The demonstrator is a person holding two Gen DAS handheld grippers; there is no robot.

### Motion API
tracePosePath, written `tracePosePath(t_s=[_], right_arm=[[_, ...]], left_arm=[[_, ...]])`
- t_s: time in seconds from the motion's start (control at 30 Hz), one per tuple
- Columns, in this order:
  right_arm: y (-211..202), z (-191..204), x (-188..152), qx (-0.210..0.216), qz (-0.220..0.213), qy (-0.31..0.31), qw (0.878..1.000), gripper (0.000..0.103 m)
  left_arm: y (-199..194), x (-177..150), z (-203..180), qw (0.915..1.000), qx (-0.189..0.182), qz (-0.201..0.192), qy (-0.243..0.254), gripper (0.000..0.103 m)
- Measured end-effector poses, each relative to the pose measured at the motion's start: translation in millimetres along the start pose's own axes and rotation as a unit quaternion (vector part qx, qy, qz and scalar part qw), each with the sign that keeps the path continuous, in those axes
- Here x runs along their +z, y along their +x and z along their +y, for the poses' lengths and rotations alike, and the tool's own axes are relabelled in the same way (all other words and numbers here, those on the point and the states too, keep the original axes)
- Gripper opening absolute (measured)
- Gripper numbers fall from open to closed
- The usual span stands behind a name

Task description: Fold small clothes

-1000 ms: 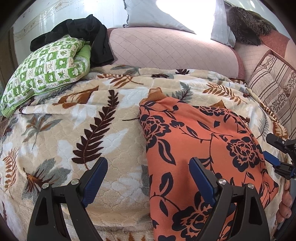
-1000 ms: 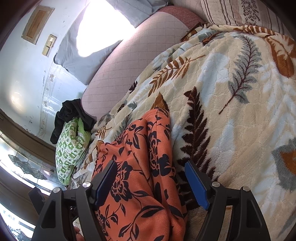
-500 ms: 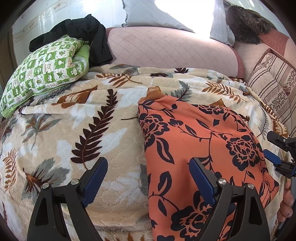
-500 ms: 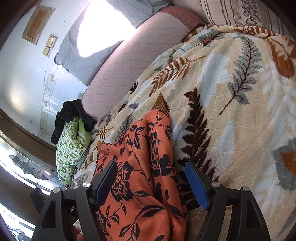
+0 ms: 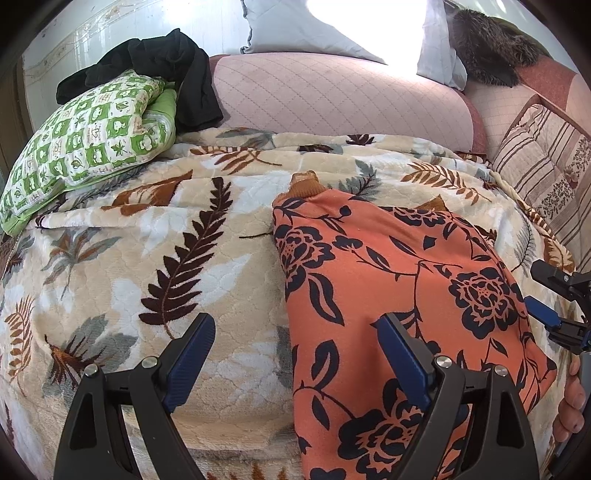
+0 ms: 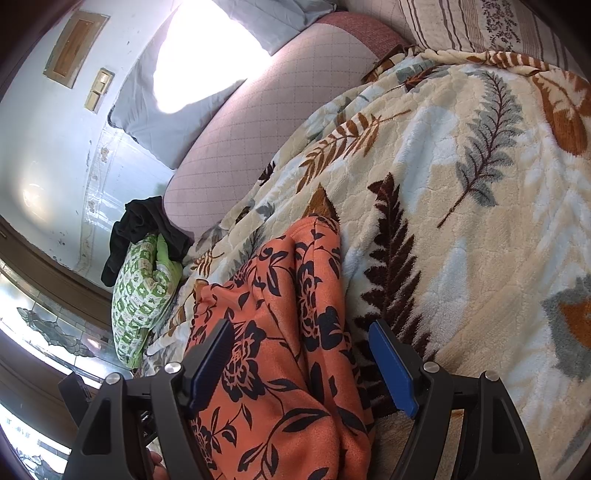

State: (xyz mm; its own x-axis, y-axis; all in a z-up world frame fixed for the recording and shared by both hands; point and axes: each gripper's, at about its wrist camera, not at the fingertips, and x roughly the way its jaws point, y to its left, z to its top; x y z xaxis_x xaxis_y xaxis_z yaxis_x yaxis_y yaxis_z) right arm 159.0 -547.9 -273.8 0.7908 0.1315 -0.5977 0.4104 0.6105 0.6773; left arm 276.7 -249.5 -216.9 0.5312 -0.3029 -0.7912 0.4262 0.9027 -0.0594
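An orange garment with dark flower print lies flat on a leaf-patterned blanket, its brown cuffs pointing away. My left gripper is open and empty, its jaws straddling the garment's left edge near the bed's front. My right gripper is open and empty over the garment's right edge. The right gripper also shows at the right rim of the left wrist view.
A green-and-white checked pillow with a black cloth on it lies at the back left. A pink quilted bolster and grey pillow line the back. A striped cushion is at the right.
The left wrist view has shifted very slightly; the garment and both open grippers stay essentially where they were.
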Motion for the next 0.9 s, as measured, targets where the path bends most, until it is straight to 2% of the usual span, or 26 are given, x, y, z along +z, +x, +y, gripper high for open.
tracePosePath(t_s=[0.9], right_arm=[[5.8, -0.1, -1.3, 0.001, 0.018, -0.002, 1.000, 0.078]], left_arm=[[2.1, -1.3, -3.5, 0.9999, -0.010, 0.007, 0.004, 0.090]])
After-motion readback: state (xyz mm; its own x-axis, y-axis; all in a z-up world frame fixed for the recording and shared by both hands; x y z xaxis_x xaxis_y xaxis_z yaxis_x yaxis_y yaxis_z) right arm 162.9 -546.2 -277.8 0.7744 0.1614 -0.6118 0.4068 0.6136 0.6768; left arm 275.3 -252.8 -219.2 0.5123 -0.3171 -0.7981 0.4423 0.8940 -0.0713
